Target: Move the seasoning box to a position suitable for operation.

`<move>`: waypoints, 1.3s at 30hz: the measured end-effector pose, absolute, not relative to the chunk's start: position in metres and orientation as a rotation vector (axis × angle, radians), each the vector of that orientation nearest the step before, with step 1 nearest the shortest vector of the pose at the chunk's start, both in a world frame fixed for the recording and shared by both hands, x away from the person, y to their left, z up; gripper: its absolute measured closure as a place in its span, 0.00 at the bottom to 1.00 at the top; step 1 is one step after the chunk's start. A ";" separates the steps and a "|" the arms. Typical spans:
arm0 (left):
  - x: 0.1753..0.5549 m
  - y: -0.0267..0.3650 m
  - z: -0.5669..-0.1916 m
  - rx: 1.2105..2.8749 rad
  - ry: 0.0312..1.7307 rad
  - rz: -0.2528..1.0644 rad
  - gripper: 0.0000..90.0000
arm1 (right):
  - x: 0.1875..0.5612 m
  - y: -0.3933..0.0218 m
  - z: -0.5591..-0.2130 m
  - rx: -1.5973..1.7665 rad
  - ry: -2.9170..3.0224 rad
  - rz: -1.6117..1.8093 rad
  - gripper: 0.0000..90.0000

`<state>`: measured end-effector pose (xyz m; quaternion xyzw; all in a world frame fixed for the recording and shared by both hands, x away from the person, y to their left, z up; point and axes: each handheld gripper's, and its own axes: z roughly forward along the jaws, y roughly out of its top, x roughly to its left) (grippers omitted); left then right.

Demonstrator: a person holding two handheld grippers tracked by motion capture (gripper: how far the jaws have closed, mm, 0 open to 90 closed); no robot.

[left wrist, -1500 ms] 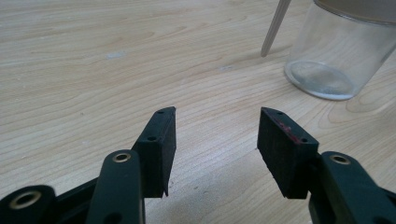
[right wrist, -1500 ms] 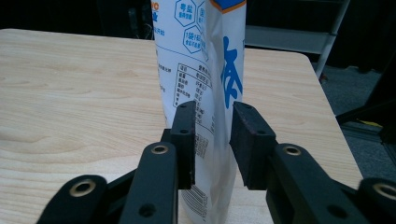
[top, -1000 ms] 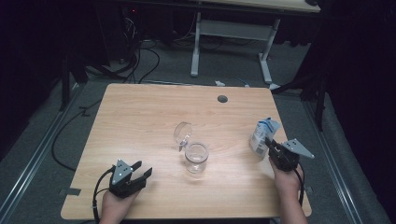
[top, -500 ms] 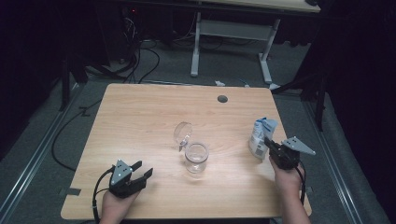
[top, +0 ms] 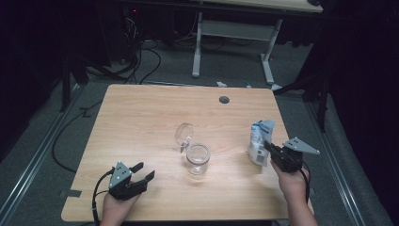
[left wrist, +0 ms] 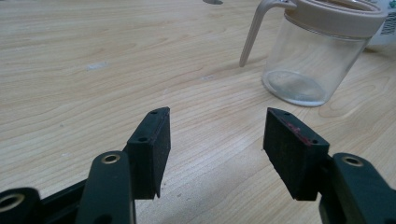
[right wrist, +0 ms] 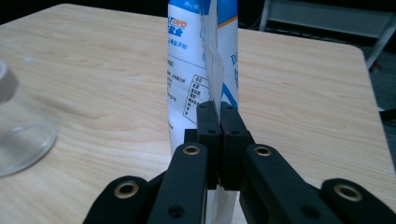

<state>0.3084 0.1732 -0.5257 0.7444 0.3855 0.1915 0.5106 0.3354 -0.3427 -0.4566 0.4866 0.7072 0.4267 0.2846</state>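
Note:
A clear glass jar (top: 197, 159) stands at the table's middle, its hinged lid (top: 184, 134) flipped open behind it. The left gripper view has the jar (left wrist: 317, 60) ahead on the right. A white and blue pouch (top: 258, 139) stands upright at the right side. My right gripper (top: 269, 147) is shut on the pouch's thin edge; the right gripper view shows the jaws (right wrist: 219, 116) pinched together on the pouch (right wrist: 196, 60). My left gripper (top: 143, 172) rests near the front left edge. Its jaws (left wrist: 217, 140) have just been opening, with nothing between them.
A round cable hole (top: 224, 100) sits near the wooden table's (top: 141, 117) far edge. Beyond the table are a white desk frame (top: 230, 33) and cables on the dark floor. The pouch stands close to the table's right edge.
The right gripper has risen a little with the pouch, which now stands more upright and slightly nearer the jar. The left hand has stayed put.

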 end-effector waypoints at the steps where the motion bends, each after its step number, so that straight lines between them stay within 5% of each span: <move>1: 0.308 0.173 -0.526 1.789 0.923 0.459 0.46 | 0.334 -0.340 -0.455 1.291 1.905 1.133 0.99; 39: 0.305 0.167 -0.526 1.787 0.874 0.430 0.46 | 0.324 -0.309 -0.414 1.347 2.301 0.886 0.99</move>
